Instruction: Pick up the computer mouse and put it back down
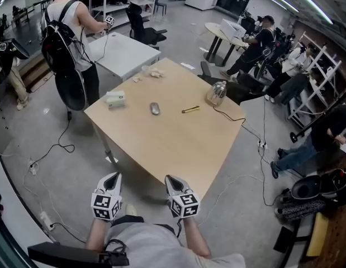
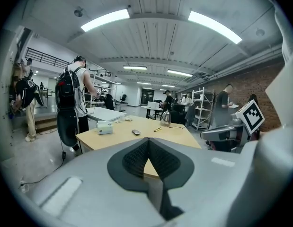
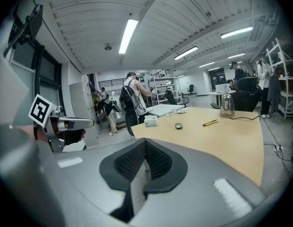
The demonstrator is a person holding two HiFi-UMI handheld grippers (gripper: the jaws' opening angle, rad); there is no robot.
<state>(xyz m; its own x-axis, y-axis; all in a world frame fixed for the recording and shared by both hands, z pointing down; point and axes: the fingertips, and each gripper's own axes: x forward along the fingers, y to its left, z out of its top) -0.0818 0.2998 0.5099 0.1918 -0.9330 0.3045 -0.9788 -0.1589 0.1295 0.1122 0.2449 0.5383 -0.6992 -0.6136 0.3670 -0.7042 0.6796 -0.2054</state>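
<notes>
The grey computer mouse [image 1: 155,109] lies on the light wooden table [image 1: 178,144], near its middle and far from both grippers. It shows small in the left gripper view [image 2: 136,132] and in the right gripper view [image 3: 178,125]. My left gripper [image 1: 115,176] and right gripper [image 1: 169,178] hover side by side off the table's near edge, pointing toward it. The left gripper's [image 2: 148,140] jaw tips meet with nothing between them. The right gripper's [image 3: 145,141] jaws are likewise shut and empty.
On the table are a white box [image 1: 115,98] at the left, a yellow pen [image 1: 190,109] right of the mouse and a steel kettle [image 1: 216,93] with a cord at the far right. A person with a backpack [image 1: 66,32] stands beyond the left corner. Cables run over the floor.
</notes>
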